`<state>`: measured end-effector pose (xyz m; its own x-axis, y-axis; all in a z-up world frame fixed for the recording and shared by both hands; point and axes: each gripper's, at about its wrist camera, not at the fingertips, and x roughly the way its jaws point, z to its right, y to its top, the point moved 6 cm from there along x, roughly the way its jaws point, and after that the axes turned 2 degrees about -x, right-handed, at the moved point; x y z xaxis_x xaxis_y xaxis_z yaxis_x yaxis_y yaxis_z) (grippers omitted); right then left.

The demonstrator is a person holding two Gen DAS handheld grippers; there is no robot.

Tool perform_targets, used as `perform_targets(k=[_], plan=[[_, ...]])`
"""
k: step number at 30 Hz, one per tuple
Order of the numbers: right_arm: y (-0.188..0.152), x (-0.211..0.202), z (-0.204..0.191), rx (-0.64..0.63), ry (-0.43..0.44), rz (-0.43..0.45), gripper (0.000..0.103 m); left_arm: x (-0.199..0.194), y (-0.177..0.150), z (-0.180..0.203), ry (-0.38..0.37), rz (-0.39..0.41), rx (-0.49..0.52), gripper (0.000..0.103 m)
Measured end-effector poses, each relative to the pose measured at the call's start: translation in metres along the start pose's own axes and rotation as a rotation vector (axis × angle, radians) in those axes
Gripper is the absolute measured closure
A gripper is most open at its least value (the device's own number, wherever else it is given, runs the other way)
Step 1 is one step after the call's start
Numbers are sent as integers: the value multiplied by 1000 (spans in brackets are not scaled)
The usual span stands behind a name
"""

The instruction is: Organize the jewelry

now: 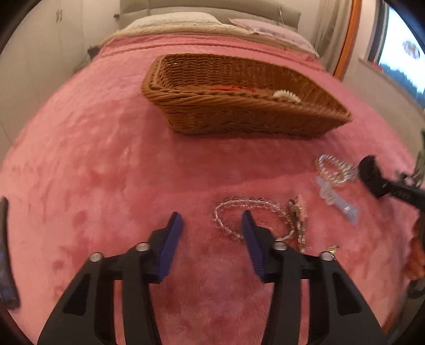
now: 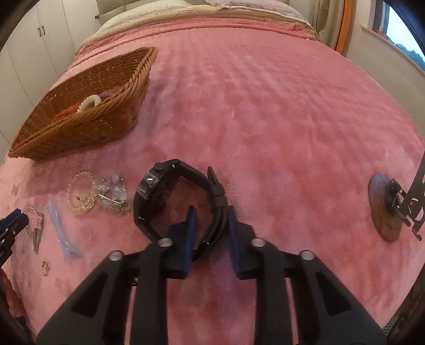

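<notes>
A wicker basket [image 1: 239,111] stands on the pink bedspread and holds a red cord and a white beaded bracelet [image 1: 287,95]; it also shows in the right wrist view [image 2: 87,116]. My left gripper [image 1: 212,223] is open, low over the blanket, its right finger over a clear bead bracelet [image 1: 231,207]. My right gripper [image 2: 211,220] is shut on the strap of a black watch [image 2: 151,196], also seen in the left wrist view [image 1: 372,175]. A crystal bracelet [image 2: 81,195], a blue hair clip [image 2: 59,231] and a silver clip [image 2: 35,225] lie nearby.
A round wooden stand [image 2: 382,207] with a black metal bracket lies at the right on the bed. Pillows [image 1: 186,20] are at the headboard. A small earring [image 2: 45,267] lies near the front left. Wardrobe doors [image 2: 39,31] stand at the left.
</notes>
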<state>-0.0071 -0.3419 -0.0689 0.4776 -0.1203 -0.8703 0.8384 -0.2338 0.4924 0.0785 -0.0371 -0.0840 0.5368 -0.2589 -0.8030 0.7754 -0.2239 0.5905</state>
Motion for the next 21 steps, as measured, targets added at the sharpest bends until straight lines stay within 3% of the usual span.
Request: perform_targets(k=[2, 3, 5, 12, 21], plan=[[0, -2, -3, -11, -13, 4, 90, 1, 1, 6, 29, 3, 39, 92], [0, -2, -4, -12, -11, 5, 91, 2, 1, 9, 26, 0, 51, 97], [0, -5, -5, -15, -7, 6, 92, -1, 0, 10, 31, 13, 52, 97], [-6, -24, -14, -49, 13, 45, 94, -25, 0, -2, -61, 101, -35, 97], [-6, -44, -24, -58, 45, 75, 94, -63, 9, 6, -139, 190, -29, 97]])
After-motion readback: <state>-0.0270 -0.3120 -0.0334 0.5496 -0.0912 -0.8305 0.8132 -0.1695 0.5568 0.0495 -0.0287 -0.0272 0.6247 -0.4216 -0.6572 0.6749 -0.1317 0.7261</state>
